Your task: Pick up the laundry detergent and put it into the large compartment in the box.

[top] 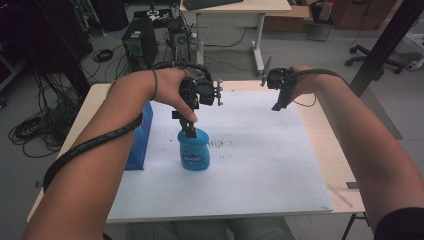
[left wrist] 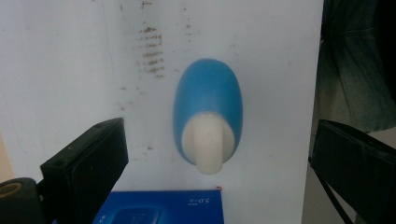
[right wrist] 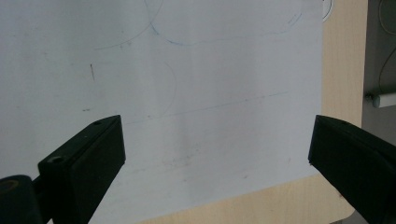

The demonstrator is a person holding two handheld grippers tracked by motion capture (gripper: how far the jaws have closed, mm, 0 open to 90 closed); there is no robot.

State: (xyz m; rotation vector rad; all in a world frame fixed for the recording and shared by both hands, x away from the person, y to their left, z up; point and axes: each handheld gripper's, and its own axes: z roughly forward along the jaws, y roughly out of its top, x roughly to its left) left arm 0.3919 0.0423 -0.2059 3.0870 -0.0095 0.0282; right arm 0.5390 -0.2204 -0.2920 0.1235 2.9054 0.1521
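The blue box (left wrist: 159, 207) carries small white print reading "5.0"; the label on the blue bottle (top: 194, 152) is too blurred to read. That bottle stands upright on the white sheet (top: 260, 165) covering the wooden table (top: 327, 145), the box just beside it. The left gripper (top: 187, 129) hovers right above the bottle's white cap (left wrist: 208, 144), jaws spread wide. The right gripper (top: 278, 102) hangs well apart, jaws also wide, holding nothing. Cables, a computer tower (top: 140, 44) and a desk (top: 235, 7) stand beyond
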